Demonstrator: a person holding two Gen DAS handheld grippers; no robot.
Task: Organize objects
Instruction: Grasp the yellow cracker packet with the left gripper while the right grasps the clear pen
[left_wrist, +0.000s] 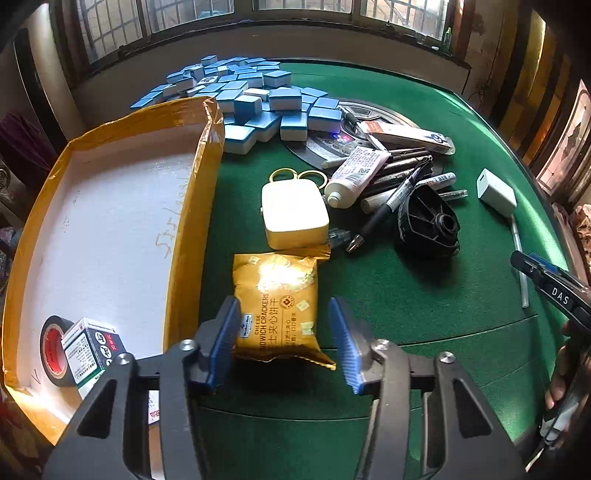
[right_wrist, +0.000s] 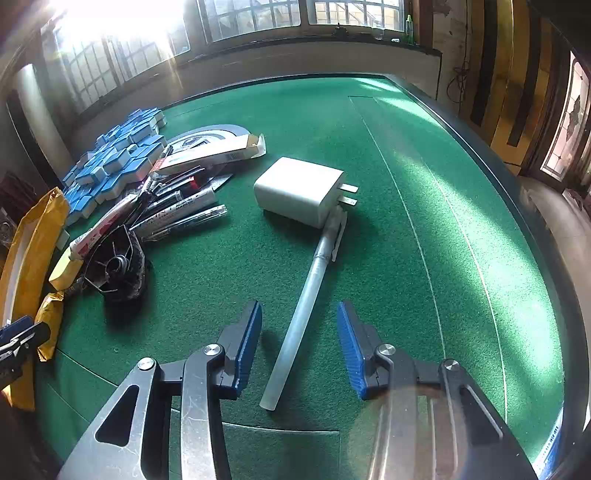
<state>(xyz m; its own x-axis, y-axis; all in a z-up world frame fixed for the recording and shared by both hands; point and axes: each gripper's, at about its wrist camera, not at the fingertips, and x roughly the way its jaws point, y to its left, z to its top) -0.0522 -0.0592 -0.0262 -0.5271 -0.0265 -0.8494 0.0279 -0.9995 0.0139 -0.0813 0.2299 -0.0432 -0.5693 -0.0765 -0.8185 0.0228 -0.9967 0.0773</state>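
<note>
Foil-wrapped and crushable, the cracker packet (left_wrist: 277, 306) sits between my half-open left tool (left_wrist: 284, 339), so I'd pinch its sides lightly, while my right tool (right_wrist: 299, 347) straddles the stiff pen (right_wrist: 299, 314) unclamped.

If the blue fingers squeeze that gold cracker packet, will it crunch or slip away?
The gold cracker packet looks puffy and crinkled, so it would probably dent and the crackers inside might crack under a hard squeeze. Its shiny foil seems slippery, though the ridged pads of the left gripper should help. It likely weighs little.
</note>
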